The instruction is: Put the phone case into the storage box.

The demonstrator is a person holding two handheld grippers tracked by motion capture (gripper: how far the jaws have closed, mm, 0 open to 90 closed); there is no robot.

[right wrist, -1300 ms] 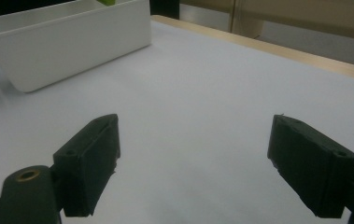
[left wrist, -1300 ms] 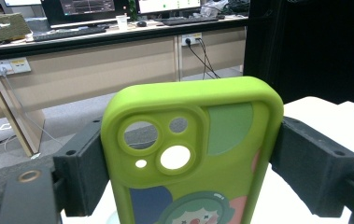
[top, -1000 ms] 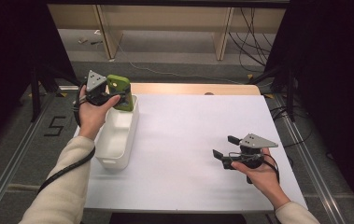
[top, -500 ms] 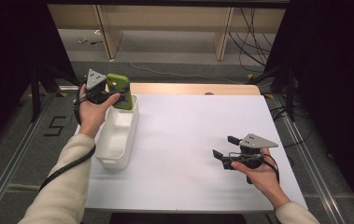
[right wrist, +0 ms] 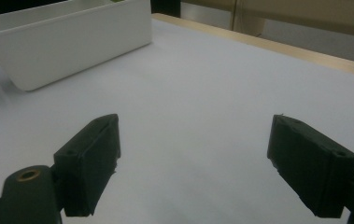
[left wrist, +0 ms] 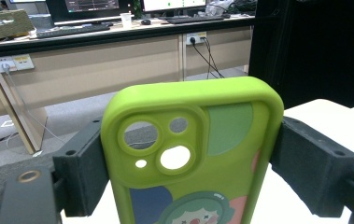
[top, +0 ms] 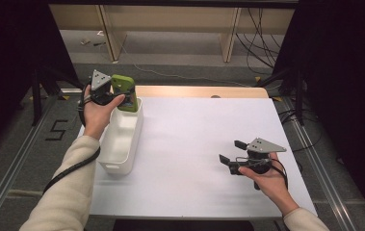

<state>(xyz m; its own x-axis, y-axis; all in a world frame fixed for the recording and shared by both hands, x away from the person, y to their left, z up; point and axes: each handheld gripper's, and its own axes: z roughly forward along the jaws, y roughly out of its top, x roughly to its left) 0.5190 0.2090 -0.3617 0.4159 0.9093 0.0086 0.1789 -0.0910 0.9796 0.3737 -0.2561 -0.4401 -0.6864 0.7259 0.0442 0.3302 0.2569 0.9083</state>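
With its 2 jaws pinching the green phone case (left wrist: 191,154) by the edges, left gripper (top: 107,94) hangs over the white bin (top: 122,139), likely for a drop; right gripper (top: 232,155) idles, jaws spread.

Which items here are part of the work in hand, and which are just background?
In use:
- green phone case, clamped in the left hand-held gripper
- white bin under it

Not in use:
- right hand-held gripper, open, over bare table
- cables on the floor

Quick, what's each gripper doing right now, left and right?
Left gripper: closed on the green phone case, held above the far end of the white bin.
Right gripper: open, holding nothing, over the white table.
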